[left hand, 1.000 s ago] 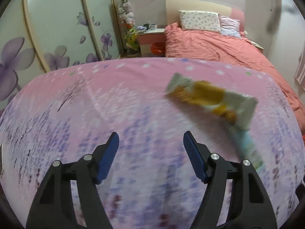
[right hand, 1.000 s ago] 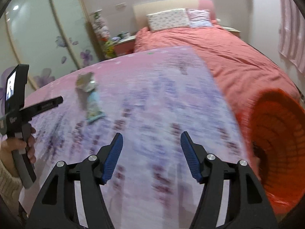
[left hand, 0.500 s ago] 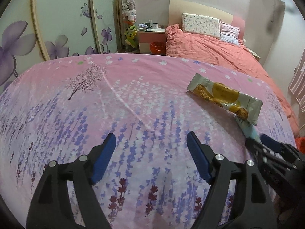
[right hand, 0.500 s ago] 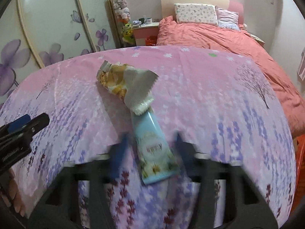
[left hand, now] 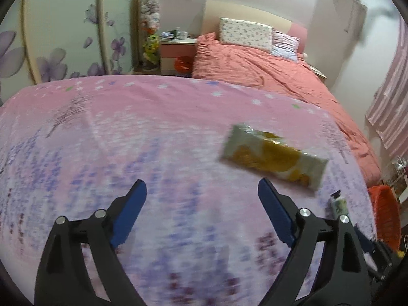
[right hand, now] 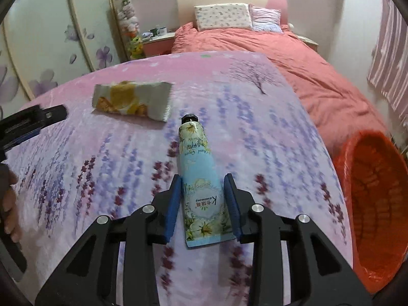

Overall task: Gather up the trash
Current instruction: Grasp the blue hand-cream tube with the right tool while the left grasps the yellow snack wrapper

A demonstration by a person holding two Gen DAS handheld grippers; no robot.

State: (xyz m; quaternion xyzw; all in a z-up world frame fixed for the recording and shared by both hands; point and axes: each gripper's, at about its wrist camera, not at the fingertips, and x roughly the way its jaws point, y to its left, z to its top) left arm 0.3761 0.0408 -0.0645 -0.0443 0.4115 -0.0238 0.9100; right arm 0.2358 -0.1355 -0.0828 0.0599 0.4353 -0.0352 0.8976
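Note:
A pale blue hand cream tube (right hand: pixel 195 158) with a black cap sits between the blue pads of my right gripper (right hand: pixel 202 178), which is shut on its lower half; the cap points away from me. Beyond it a yellow-and-silver snack wrapper (right hand: pixel 130 99) lies flat on the pink floral bed cover (right hand: pixel 255 127). My left gripper (left hand: pixel 201 185) hovers over the cover, its jaws opening with nothing between them; the wrapper (left hand: pixel 272 156) lies just ahead and to its right. The tube's tip (left hand: pixel 339 202) shows at the right of the left wrist view.
An orange trash bin (right hand: pixel 369 204) stands by the bed's right edge, also seen as the bin (left hand: pixel 385 216) in the left wrist view. A second bed with a salmon duvet (right hand: pixel 280 51) lies behind. A hand (right hand: pixel 9 199) holds the left gripper's handle.
My right gripper's pads have come in from wide apart and closed on the tube. The left gripper's jaws have spread wider, and the wrapper now sits lower in its view.

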